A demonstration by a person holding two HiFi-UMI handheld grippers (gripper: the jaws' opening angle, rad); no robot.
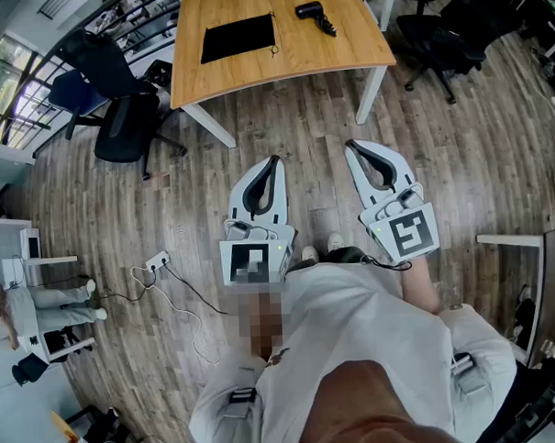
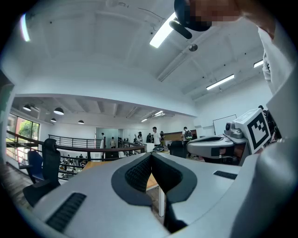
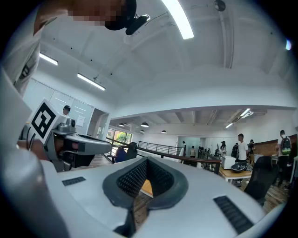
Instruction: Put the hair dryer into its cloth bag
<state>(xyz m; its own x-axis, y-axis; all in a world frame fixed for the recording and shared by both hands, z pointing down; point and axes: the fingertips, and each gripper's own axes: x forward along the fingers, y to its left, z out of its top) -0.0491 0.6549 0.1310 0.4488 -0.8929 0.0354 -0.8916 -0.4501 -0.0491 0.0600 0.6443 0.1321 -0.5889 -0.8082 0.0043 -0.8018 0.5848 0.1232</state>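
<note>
A black hair dryer (image 1: 314, 14) lies on the far right part of a wooden table (image 1: 334, 53). The flat black cloth bag (image 1: 237, 37) lies to its left on the same table. Both grippers are held level over the wood floor, well short of the table and pointing toward it. My left gripper (image 1: 274, 161) (image 2: 151, 157) is shut, its tips touching with nothing between them. My right gripper (image 1: 351, 148) (image 3: 146, 161) is shut and empty too. Each gripper shows at the edge of the other's view.
A black office chair (image 1: 126, 122) and a blue one (image 1: 72, 87) stand left of the table, another black chair (image 1: 444, 30) to its right. A power strip with a cable (image 1: 157, 262) lies on the floor at left. A desk edge (image 1: 512, 241) is at right.
</note>
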